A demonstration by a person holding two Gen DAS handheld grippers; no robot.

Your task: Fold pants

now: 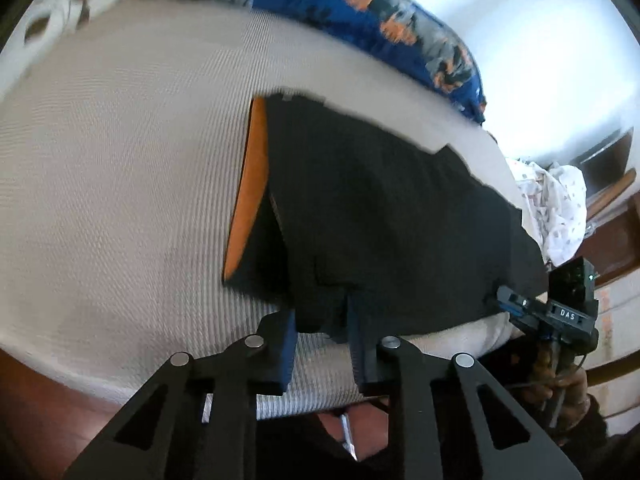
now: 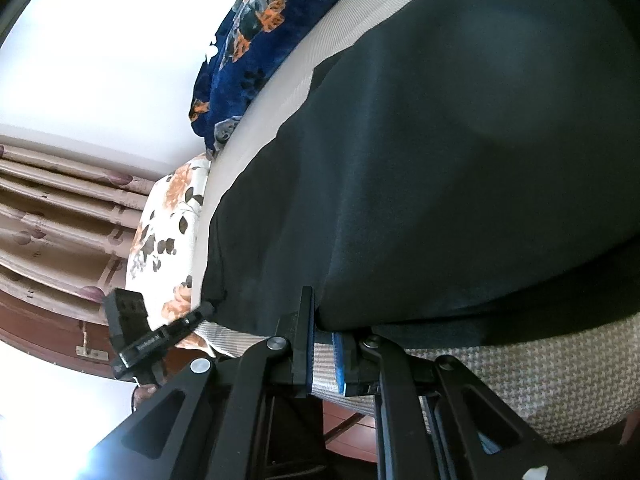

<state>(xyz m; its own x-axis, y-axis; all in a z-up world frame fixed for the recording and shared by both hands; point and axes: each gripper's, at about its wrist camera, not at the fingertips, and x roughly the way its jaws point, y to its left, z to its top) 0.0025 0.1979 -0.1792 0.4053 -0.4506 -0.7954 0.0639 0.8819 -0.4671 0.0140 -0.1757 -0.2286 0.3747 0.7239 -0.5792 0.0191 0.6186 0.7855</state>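
Observation:
Black pants [image 1: 380,216] with an orange side stripe [image 1: 250,184] lie flat on a white ribbed bed [image 1: 120,160]. My left gripper [image 1: 322,320] is at their near edge, its jaws a hand's width apart with the hem of the cloth between them. In the right wrist view the pants [image 2: 440,160] fill the frame. My right gripper [image 2: 324,332] sits at their near edge, jaws narrowly apart, cloth draped over the fingertips. Each gripper shows in the other's view, the right one [image 1: 516,304] and the left one [image 2: 200,314] both touching the pants' edge.
A blue floral blanket [image 1: 380,20] lies along the bed's far side. A white patterned cloth [image 1: 556,200] is bunched at the right end. A floral pillow [image 2: 168,232] and curtains [image 2: 60,216] are to the left. Wooden floor [image 1: 32,408] lies below the bed's edge.

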